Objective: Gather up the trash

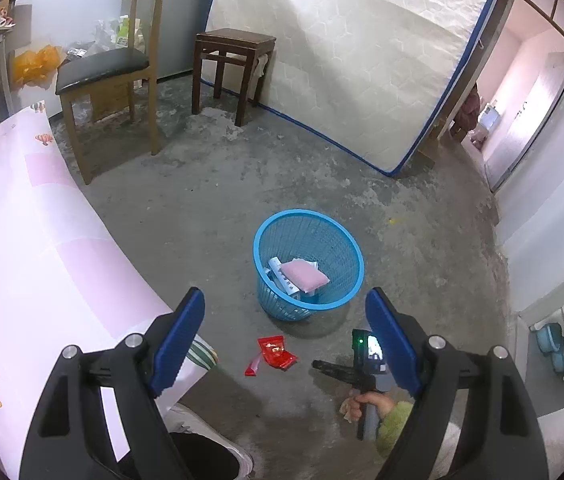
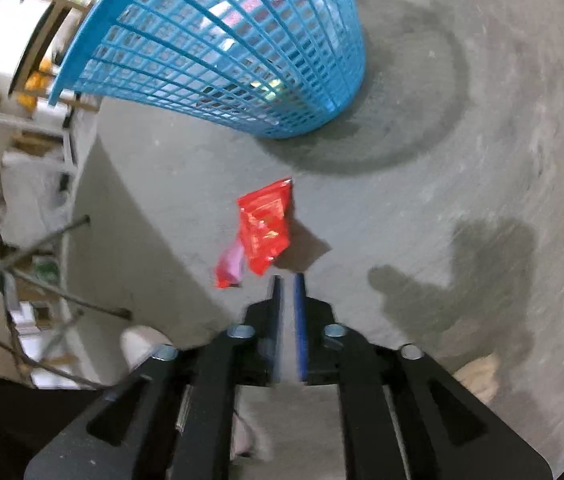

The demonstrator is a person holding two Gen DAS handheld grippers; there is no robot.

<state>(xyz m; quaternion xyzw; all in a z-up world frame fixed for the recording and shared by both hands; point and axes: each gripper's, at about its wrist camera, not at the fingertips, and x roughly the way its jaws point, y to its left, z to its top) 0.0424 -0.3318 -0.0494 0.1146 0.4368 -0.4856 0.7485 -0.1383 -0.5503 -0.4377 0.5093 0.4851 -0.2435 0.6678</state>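
The red snack wrapper [image 2: 264, 228] lies flat on the concrete floor [image 2: 422, 184] at about 6 o'clock from the blue mesh wastebasket [image 2: 218, 44], near it but not touching; the basket already holds a pink packet [image 1: 303, 275] and some white paper. The right gripper [image 2: 288, 280] points steeply down just short of the wrapper's near corner, its jaws standing only a narrow slit apart with nothing between them; to take the wrapper well I judge they should spread wider, straddle one crinkled edge, and close low against the floor, since thin foil will slip out of a shallow pinch. The left gripper [image 1: 284, 312] hangs wide open and empty above. Room is good from 12 through 4 o'clock of the wrapper, bare floor; at 9 o'clock hangs the edge of the pink tablecloth [image 1: 42, 240], so the lift is best carried straight toward 12 and over the basket rim.
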